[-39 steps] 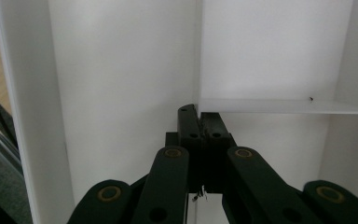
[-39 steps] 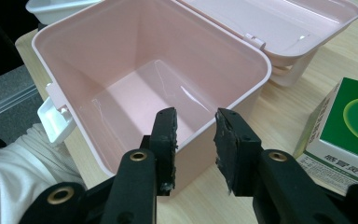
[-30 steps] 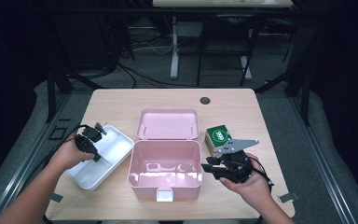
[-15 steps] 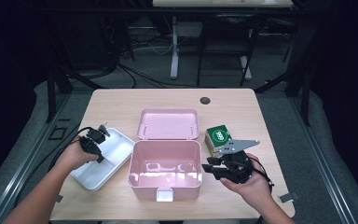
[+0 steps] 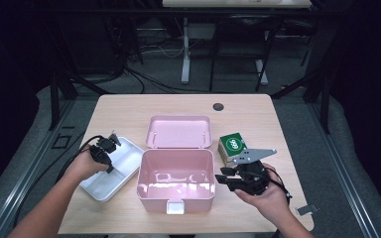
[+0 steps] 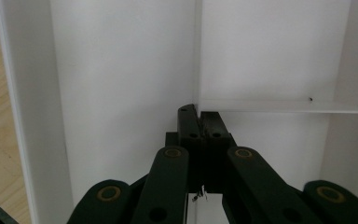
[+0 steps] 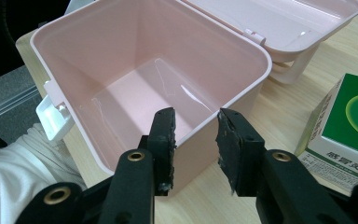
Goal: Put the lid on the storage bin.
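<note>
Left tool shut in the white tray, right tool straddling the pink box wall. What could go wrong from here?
1. The left tool sits shut on the divider of the white tray; a thin hold, so the tray may tip when lifted.
2. The right tool straddles the pink box wall; the pads look apart, so the box may slide.

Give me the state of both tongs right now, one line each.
Left tongs: shut, over the white divided tray, apparently holding nothing.
Right tongs: open, straddling the near wall of the pink box, pads not pressing it.

R gripper [image 7: 195,140] straddles open pink box [image 7: 121,60] rim w/ a gap; green carton [image 7: 349,126] beside.
</note>
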Action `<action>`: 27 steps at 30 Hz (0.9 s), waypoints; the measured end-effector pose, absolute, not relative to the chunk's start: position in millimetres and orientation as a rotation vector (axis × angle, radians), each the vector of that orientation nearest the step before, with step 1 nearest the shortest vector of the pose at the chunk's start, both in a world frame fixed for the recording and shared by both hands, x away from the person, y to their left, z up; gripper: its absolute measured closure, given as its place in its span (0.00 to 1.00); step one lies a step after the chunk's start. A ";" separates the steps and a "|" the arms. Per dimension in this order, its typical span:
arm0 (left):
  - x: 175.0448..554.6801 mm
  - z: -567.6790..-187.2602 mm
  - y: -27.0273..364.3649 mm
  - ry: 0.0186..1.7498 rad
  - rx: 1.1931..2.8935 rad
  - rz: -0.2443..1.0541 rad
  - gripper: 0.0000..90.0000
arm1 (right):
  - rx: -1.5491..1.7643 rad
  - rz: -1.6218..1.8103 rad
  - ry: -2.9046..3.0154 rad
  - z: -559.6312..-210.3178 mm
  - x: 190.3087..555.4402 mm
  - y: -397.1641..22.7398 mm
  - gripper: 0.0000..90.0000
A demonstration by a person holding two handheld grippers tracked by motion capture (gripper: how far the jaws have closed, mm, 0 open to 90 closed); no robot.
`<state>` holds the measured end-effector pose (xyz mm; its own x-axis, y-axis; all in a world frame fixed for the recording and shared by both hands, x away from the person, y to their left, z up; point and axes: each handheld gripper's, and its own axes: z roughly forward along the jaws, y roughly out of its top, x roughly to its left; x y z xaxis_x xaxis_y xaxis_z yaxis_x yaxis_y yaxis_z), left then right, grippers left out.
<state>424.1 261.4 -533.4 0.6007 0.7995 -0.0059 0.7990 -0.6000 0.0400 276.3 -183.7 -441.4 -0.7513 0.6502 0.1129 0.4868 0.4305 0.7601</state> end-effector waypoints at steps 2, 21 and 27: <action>424.3 -535.1 260.3 1.388 2.780 0.024 0.99 | 1.003 1.221 2.484 -441.4 275.8 -184.3 0.74; 408.5 -498.5 276.8 1.370 2.573 0.066 0.82 | 1.006 1.205 2.475 -436.1 279.9 -184.8 0.71; 399.1 -485.5 277.9 1.332 2.494 0.108 0.72 | 1.018 1.164 2.487 -433.4 288.8 -185.1 0.64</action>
